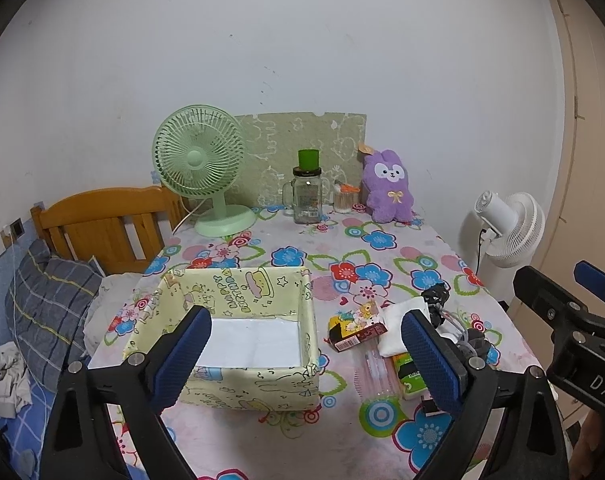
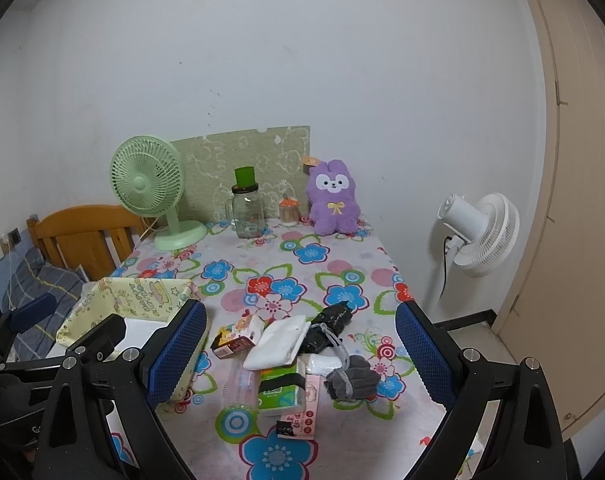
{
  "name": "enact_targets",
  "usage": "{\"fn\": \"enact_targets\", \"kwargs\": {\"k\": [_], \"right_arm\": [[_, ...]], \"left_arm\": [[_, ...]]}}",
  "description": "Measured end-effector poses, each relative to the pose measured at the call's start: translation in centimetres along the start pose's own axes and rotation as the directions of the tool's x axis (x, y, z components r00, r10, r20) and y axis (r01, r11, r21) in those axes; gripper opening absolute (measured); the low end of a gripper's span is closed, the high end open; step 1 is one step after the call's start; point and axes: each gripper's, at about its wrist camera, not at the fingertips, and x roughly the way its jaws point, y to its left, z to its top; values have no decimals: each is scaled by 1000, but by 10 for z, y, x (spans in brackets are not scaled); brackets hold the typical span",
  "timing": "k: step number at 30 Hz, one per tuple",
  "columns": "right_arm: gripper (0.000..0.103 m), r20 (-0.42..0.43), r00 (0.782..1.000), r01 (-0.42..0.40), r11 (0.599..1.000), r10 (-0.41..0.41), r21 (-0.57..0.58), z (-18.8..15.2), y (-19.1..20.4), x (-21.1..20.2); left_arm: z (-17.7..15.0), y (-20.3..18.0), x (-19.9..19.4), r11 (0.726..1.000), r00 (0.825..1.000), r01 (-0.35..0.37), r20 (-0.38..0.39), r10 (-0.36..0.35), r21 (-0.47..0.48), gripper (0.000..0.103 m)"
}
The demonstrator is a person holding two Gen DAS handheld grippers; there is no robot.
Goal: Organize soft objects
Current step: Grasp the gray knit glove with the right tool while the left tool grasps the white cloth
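A yellow cartoon-print fabric box (image 1: 258, 292) stands open on the flowered table, with only a white liner showing inside. My left gripper (image 1: 306, 360) hangs open above its front edge, holding nothing. To the right of the box lies a pile: a white folded cloth (image 2: 280, 342), a black drawstring pouch (image 2: 332, 320), grey knit socks (image 2: 354, 378) and a green tissue pack (image 2: 280, 390). My right gripper (image 2: 300, 354) is open and empty, raised over this pile. A purple plush bunny (image 2: 334, 204) sits upright at the table's far end against the wall.
A green desk fan (image 1: 200, 168), a glass jar with a green lid (image 1: 306, 196) and a small swab jar (image 1: 344, 198) line the back. A small printed carton (image 2: 238, 338) and clear pens (image 2: 238, 388) lie in the pile. A white floor fan (image 2: 478, 232) stands right; a bed lies left.
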Motion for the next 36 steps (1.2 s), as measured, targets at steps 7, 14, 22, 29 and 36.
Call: {"fn": "enact_targets", "kwargs": {"k": [7, 14, 22, 29, 36], "right_arm": [[97, -23, 1000, -10, 1000, 10, 1, -2, -3, 15], [97, -36, 999, -6, 1000, 7, 11, -7, -12, 34], [97, -75, 997, -3, 1000, 4, 16, -15, -26, 59], [96, -109, 994, -7, 1000, 9, 24, -26, -37, 78], [93, -151, 989, 3, 1000, 2, 31, -36, -49, 94]], "left_arm": [[-2, -10, 15, 999, 999, 30, -26, -29, 21, 96], [-5, -28, 36, 996, 996, 75, -53, -73, 40, 95], [-12, -51, 64, 993, 990, 95, -113, -87, 67, 92], [-20, -66, 83, 991, 984, 106, -152, -93, 78, 90], [-28, -82, 101, 988, 976, 122, -192, -102, 96, 88]]}}
